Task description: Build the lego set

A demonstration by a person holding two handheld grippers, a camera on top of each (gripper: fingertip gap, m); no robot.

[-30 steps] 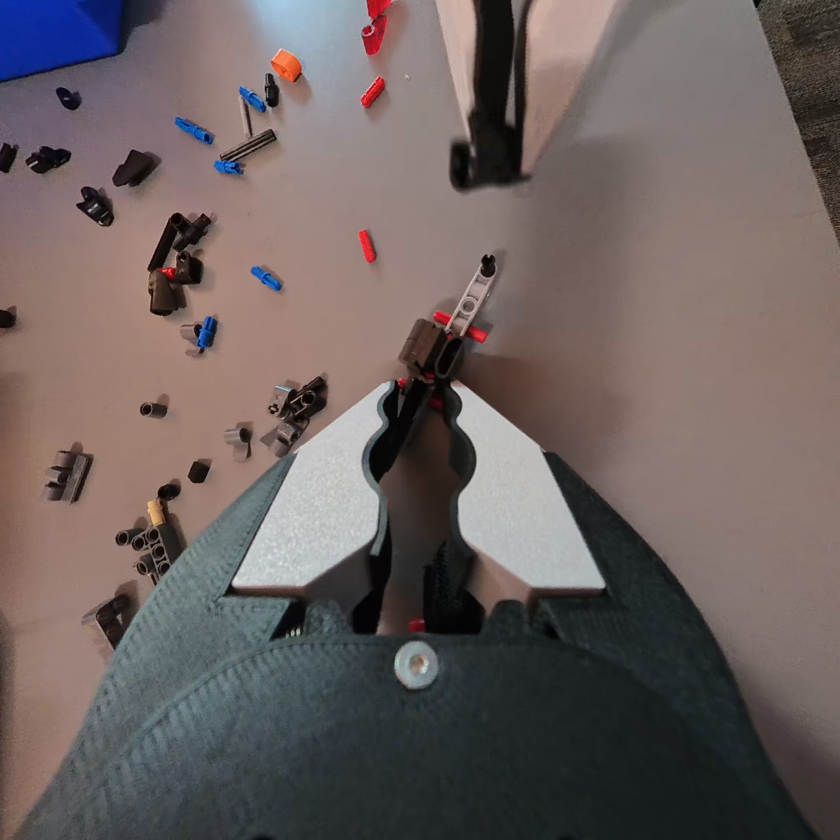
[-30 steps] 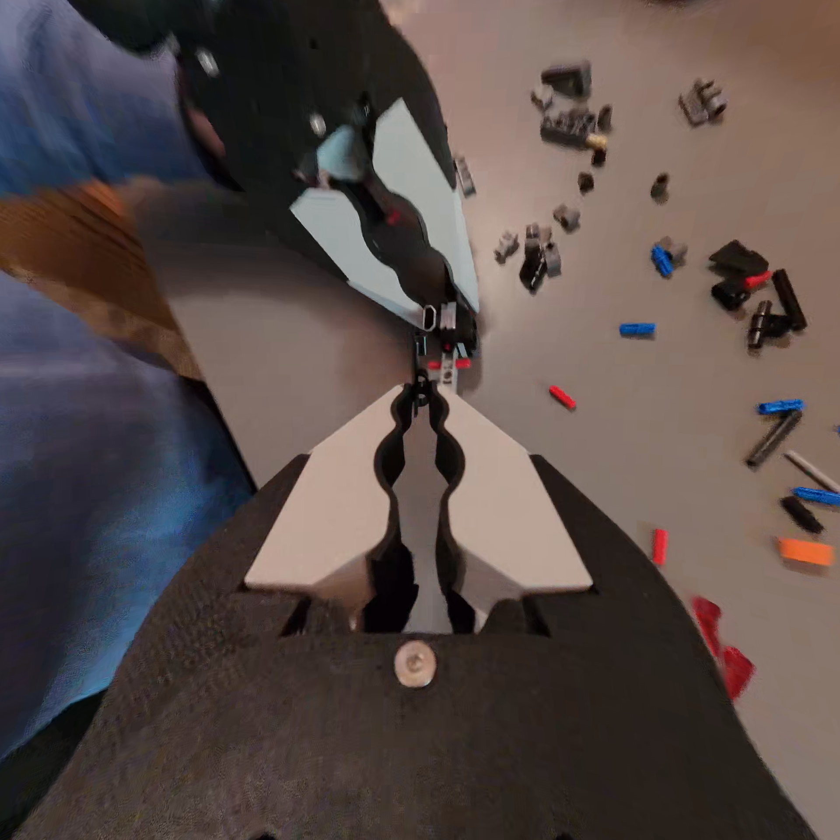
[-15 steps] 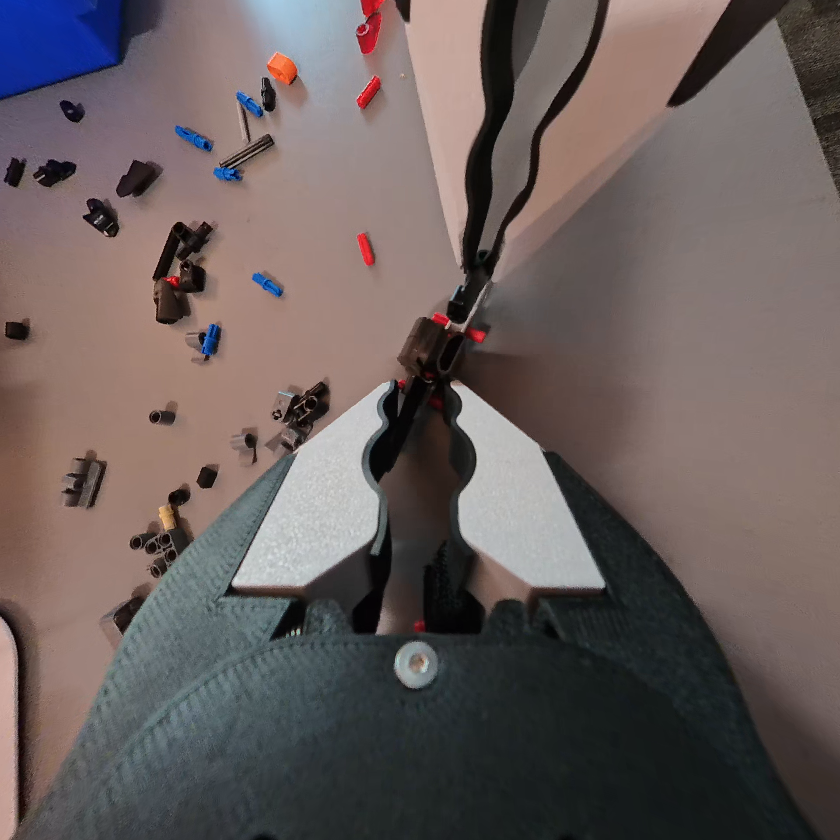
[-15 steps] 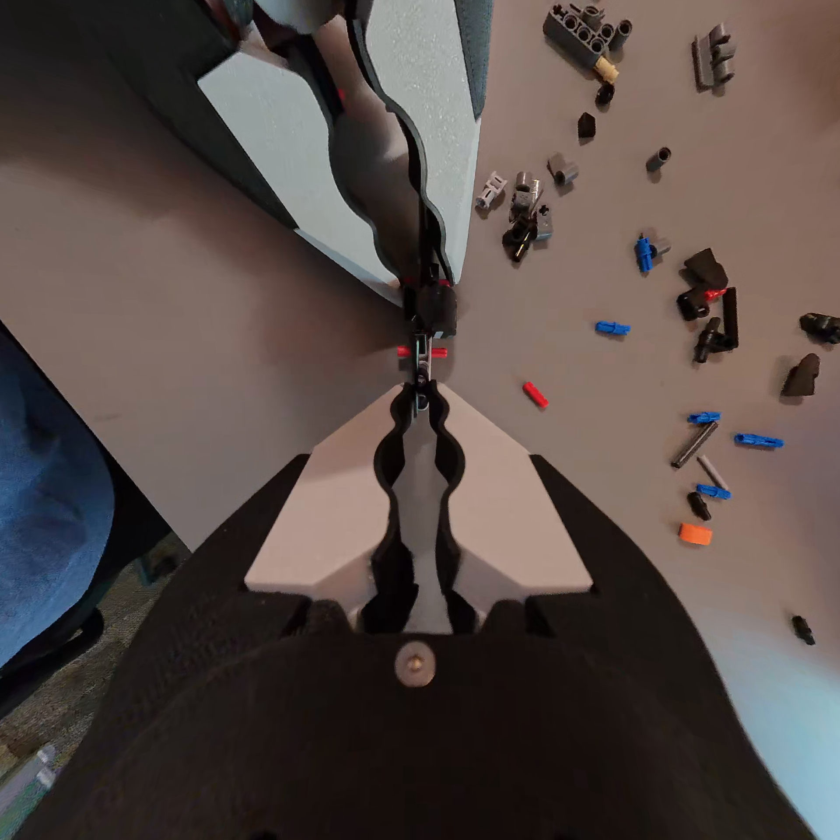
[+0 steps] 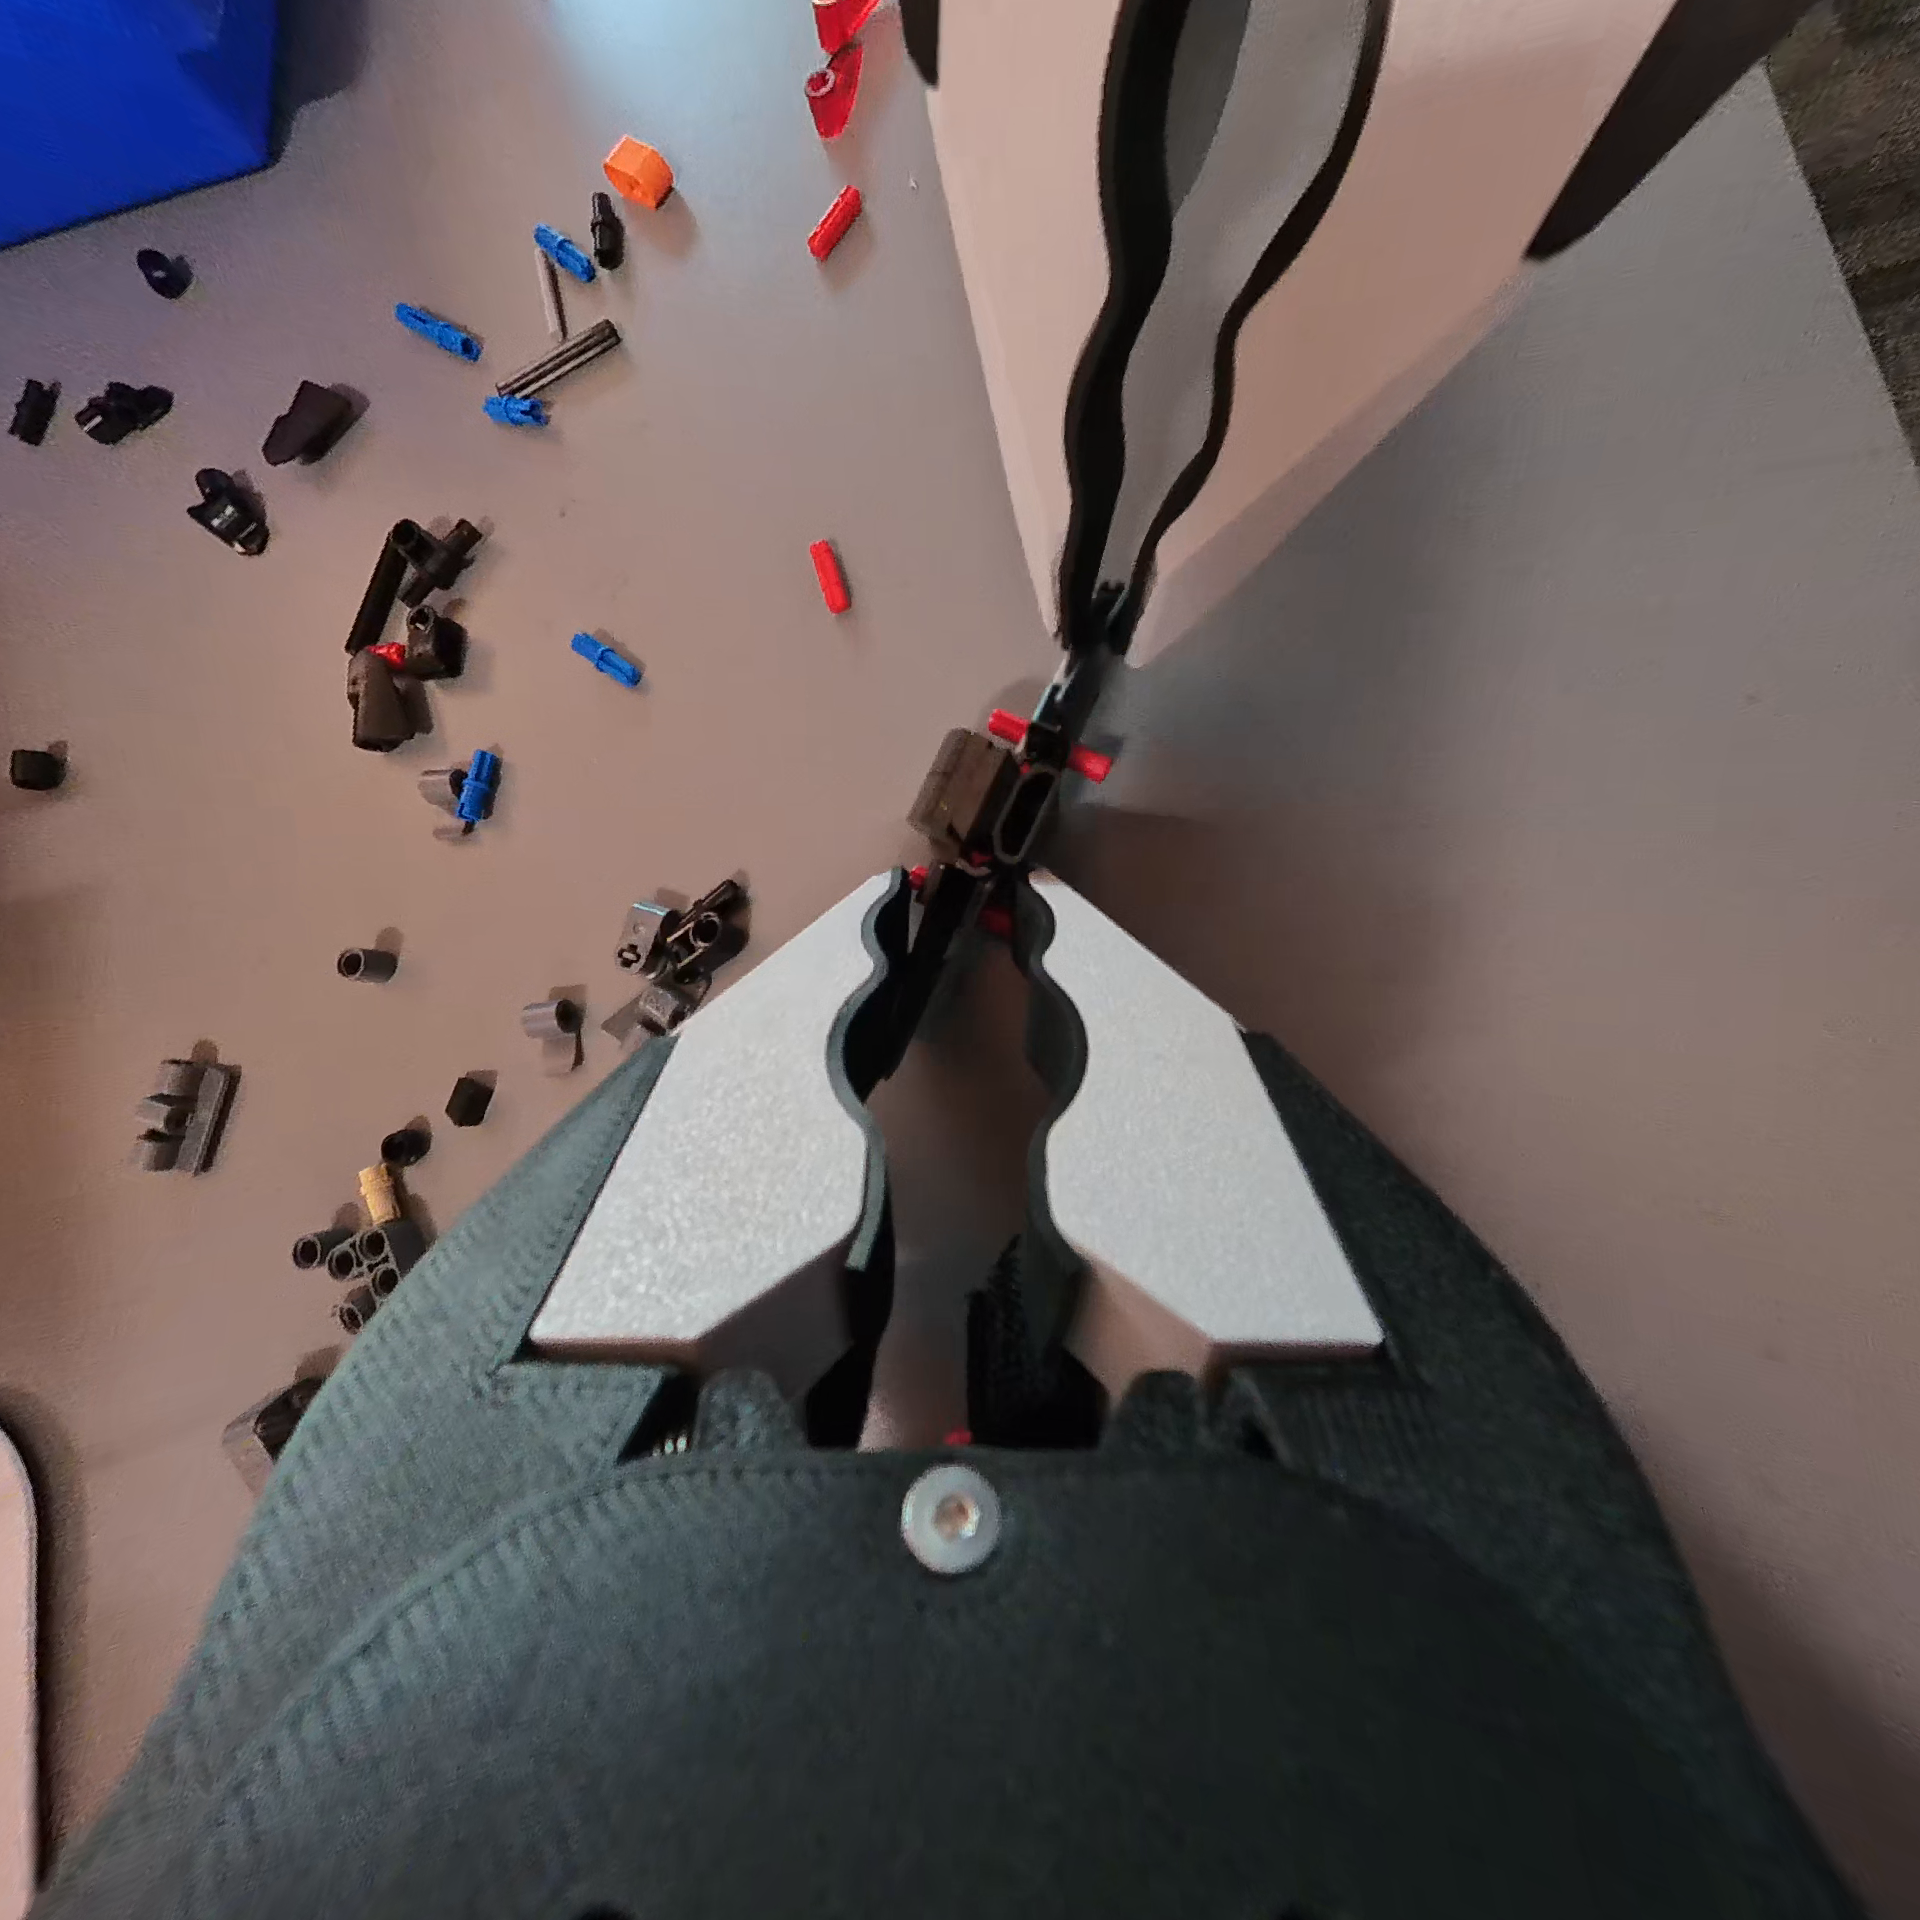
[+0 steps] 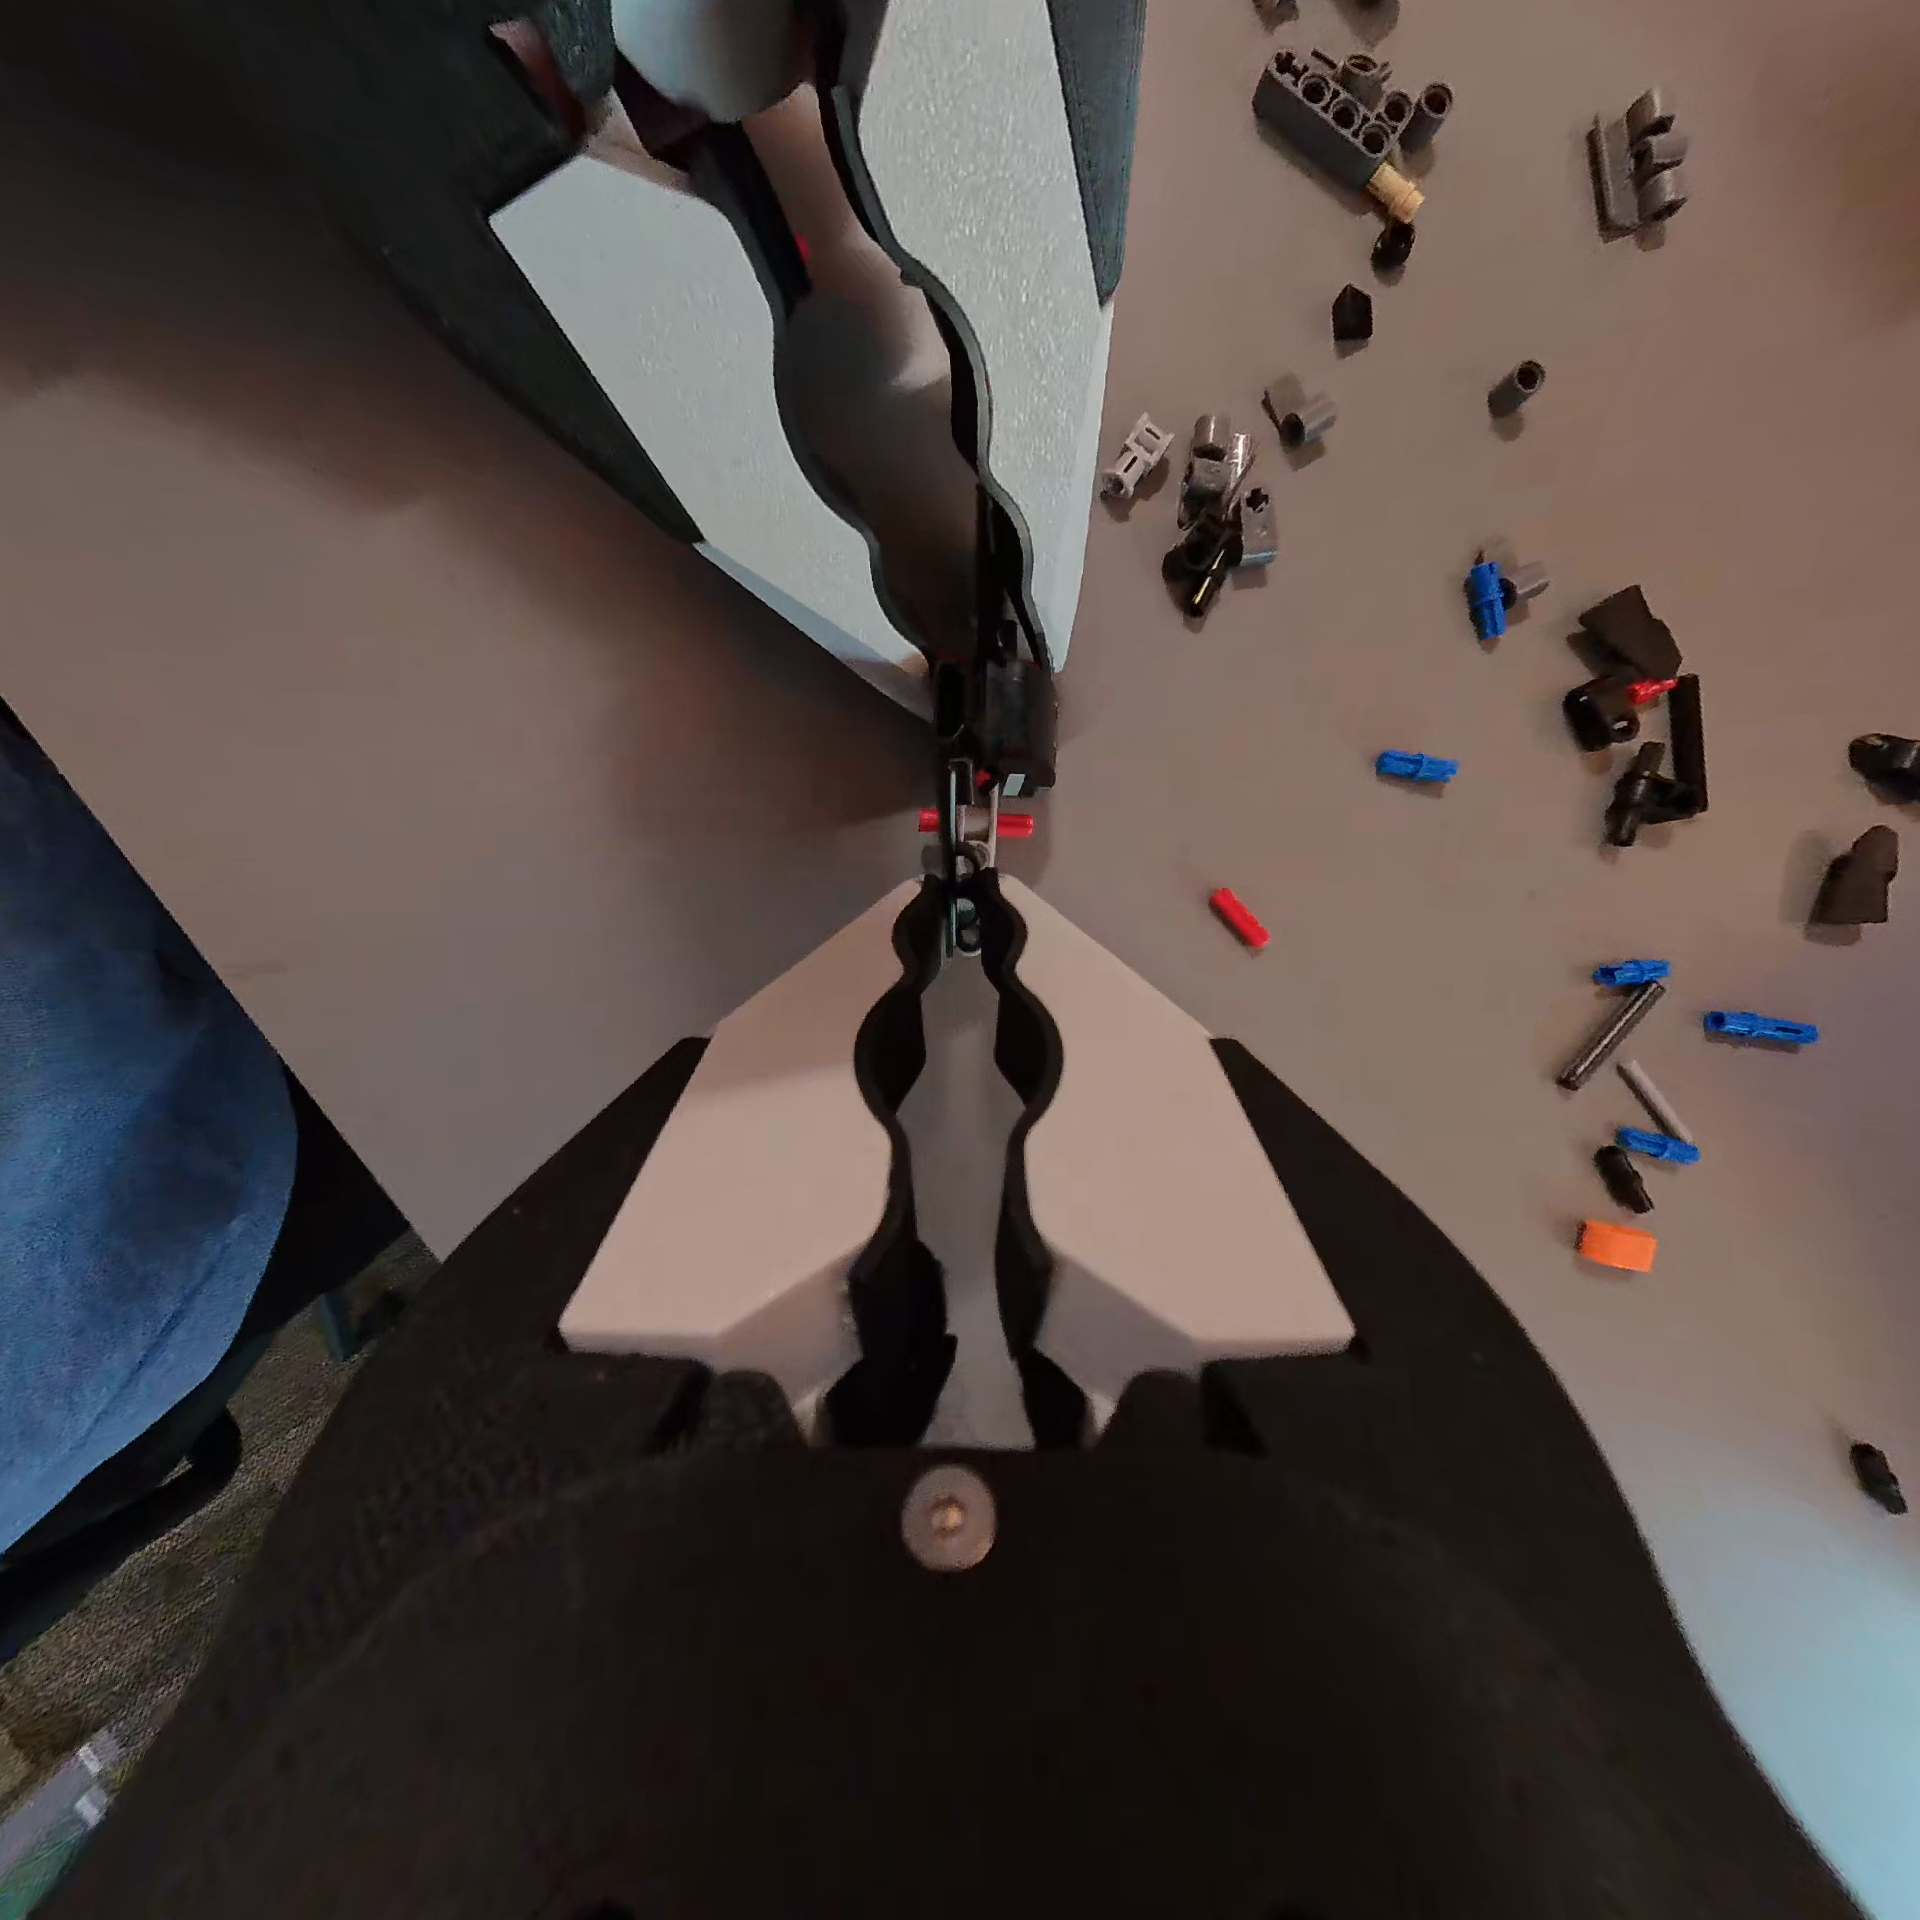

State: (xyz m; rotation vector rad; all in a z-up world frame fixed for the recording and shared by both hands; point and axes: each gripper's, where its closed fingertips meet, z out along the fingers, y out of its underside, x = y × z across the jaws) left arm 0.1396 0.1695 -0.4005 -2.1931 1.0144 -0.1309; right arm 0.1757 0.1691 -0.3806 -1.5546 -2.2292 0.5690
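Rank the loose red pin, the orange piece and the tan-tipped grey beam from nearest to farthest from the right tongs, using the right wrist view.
1. Loose red pin: just right of the right tongs.
2. Orange piece: lower right.
3. Tan-tipped grey beam: far upper right.

Blue box (image 5: 114,104) at top left of the left wrist view: cut off by the edge, blurred. Red clear pieces (image 5: 836,73) at the top edge: partly cropped. Pale rounded thing (image 5: 12,1579) at the left edge: mostly out of view, unidentifiable. Near end of the small assembly (image 5: 982,800): hidden between the left tongs (image 5: 961,899). Far end: pinched inside the right tongs (image 6: 961,904), joint too small to tell. Black bits (image 6: 1878,1475) on the worktop (image 6: 1351,883): too small to name.
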